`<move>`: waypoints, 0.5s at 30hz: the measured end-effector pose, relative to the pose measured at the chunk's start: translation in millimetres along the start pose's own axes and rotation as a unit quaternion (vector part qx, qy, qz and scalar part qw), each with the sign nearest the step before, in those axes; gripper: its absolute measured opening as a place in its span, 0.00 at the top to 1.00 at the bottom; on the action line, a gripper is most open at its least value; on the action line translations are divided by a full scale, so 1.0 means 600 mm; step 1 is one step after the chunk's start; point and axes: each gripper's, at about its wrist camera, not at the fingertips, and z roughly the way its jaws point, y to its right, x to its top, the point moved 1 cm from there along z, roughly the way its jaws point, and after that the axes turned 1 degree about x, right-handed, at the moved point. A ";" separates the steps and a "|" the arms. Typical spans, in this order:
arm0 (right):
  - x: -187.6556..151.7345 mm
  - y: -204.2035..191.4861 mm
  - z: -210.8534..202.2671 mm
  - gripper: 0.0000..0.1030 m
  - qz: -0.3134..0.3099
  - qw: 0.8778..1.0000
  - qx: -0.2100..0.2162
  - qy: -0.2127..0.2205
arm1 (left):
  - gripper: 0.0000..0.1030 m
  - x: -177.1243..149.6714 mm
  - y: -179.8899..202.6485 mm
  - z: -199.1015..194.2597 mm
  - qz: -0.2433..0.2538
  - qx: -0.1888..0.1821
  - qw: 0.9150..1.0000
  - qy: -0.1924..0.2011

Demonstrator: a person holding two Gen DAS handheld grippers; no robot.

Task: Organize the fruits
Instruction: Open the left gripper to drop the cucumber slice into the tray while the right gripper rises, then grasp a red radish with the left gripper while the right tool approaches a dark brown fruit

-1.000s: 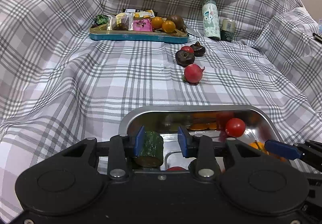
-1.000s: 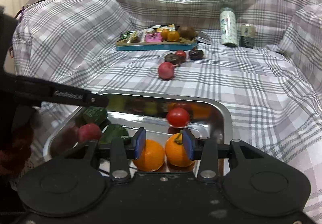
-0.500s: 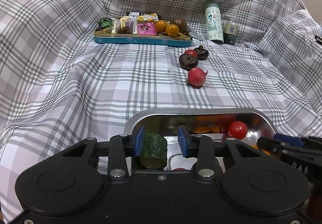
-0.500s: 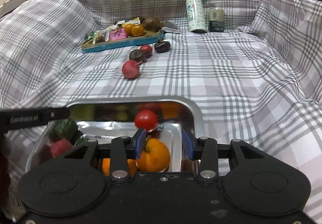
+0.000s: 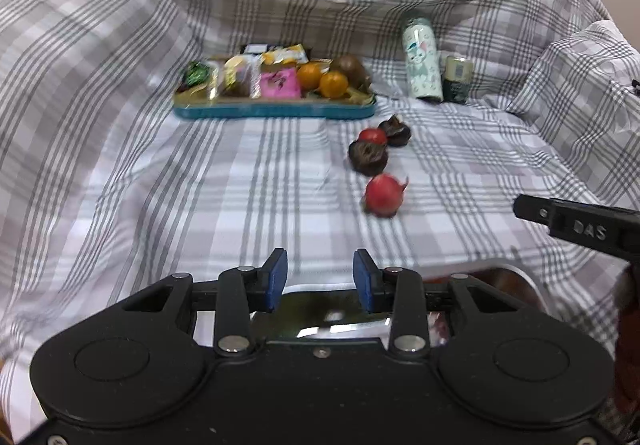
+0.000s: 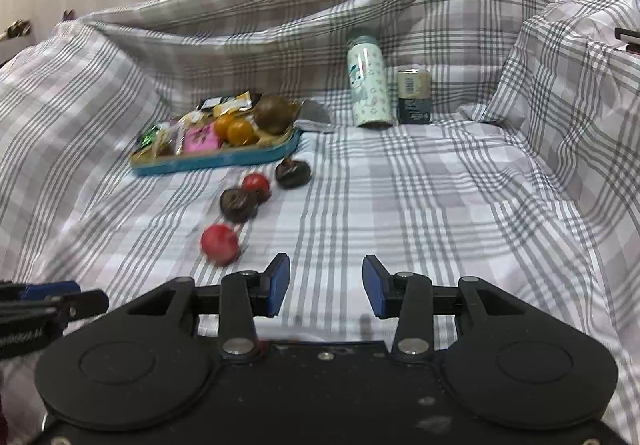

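Both tools empty: left tool (image 5: 320, 279) & right tool (image 6: 325, 287) spread wide above the shiny steel tray (image 5: 516, 275). We'd go for the nearest smooth round red fruit (image 6: 219, 244) on the soft plaid cloth (image 6: 420, 197), approx. centre it, squeeze gently; it'll roll.

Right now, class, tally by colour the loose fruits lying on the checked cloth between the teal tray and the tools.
Red: 2, the near one and the far one
Dark brown: 2, one and another
Total: 4
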 end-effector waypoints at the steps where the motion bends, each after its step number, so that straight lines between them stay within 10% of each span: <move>1: 0.006 0.003 0.007 0.58 0.004 1.000 -0.001 0.001 | 0.57 0.006 0.005 0.004 0.005 -0.003 1.000 0.002; 15: 0.085 0.004 0.099 0.58 0.001 1.000 -0.011 0.020 | 0.57 0.055 0.062 0.092 0.057 -0.027 0.998 -0.006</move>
